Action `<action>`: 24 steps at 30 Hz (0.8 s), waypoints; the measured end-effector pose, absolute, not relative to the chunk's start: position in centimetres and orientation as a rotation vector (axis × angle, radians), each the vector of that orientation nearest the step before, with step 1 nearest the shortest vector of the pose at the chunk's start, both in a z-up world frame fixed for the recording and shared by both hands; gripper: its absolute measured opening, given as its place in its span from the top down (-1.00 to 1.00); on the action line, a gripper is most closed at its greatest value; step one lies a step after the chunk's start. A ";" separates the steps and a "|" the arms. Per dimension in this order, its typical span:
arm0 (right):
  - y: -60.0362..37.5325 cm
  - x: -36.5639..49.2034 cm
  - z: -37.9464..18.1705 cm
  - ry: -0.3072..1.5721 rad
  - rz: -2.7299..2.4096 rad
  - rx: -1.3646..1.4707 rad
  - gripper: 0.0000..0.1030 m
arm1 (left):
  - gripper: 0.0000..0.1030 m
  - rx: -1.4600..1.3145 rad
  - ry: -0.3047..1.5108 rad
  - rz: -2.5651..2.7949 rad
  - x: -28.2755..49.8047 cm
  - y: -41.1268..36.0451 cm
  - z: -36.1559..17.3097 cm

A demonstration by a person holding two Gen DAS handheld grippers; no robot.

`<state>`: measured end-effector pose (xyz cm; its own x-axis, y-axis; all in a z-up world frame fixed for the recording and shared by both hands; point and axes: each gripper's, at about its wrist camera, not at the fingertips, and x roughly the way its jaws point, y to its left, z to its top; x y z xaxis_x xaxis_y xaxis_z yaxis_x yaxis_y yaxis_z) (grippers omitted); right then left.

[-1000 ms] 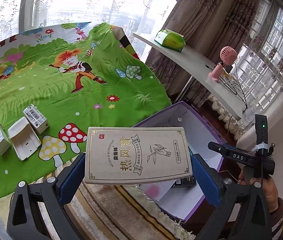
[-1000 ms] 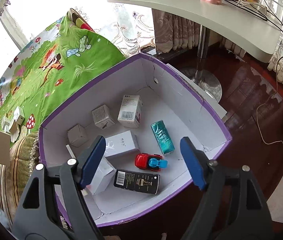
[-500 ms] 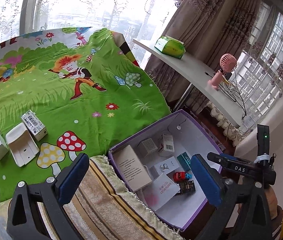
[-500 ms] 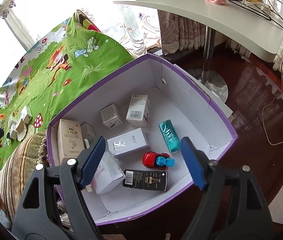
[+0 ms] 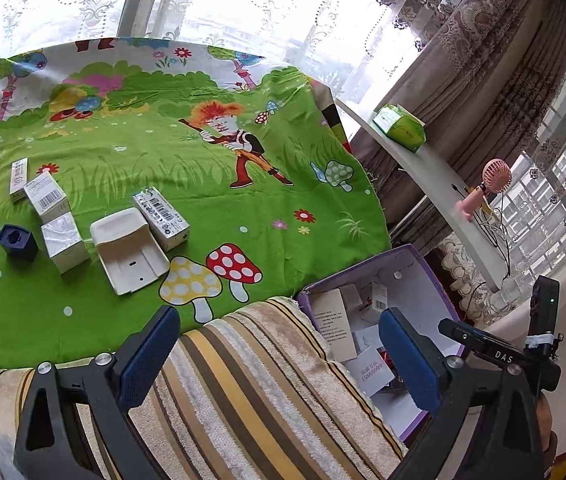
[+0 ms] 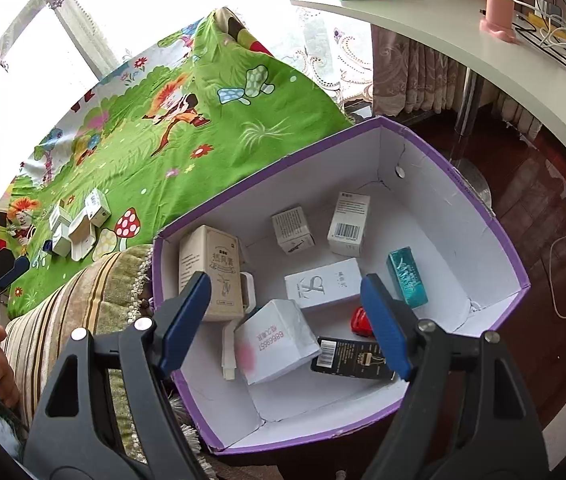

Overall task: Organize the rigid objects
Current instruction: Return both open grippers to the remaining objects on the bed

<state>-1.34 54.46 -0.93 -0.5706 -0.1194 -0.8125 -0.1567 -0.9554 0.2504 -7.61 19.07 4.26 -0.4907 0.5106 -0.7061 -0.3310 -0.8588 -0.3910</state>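
Observation:
A purple-rimmed white box (image 6: 483, 216) sits beside the bed and holds several small cartons, a teal pack (image 6: 407, 278) and a red toy car (image 6: 361, 322). A flat beige box (image 6: 209, 268) leans against its left wall and also shows in the left wrist view (image 5: 333, 320). My right gripper (image 6: 285, 292) hovers open over the box with nothing in it. My left gripper (image 5: 279, 332) is over the striped blanket, its jaws closing slightly with nothing between them. On the green cartoon cloth (image 5: 243, 152) lie a white plastic tray piece (image 5: 129, 254), a barcode carton (image 5: 161, 216), a silver carton (image 5: 65, 242) and a dark blue cube (image 5: 17, 242).
A striped blanket (image 5: 263, 380) edges the bed between cloth and box. A curved white shelf (image 5: 423, 176) carries a green tissue pack (image 5: 401, 126), a pink fan (image 5: 487, 184) and cables. Dark wood floor (image 6: 543, 208) lies right of the box. Curtains and windows stand behind.
The flat beige box, between my left jaws a second ago, now lies in the purple box. My left gripper has swung left toward the cloth. My right gripper shifted a little over the box.

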 end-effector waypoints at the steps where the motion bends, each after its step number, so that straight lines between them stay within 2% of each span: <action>1: 53.9 -1.5 -0.8 0.454 2.735 -1.451 -0.55 | -0.87 -1.205 -0.291 2.347 -7.6 18.4 4.2; 12: 47.2 -3.4 -0.1 0.360 2.839 -1.551 -0.55 | -0.70 -1.260 -0.443 2.462 -7.7 9.4 3.1; 24: 39.5 -5.9 0.3 0.232 2.946 -1.633 -0.55 | -0.65 -1.313 -0.428 2.562 -8.6 3.3 2.4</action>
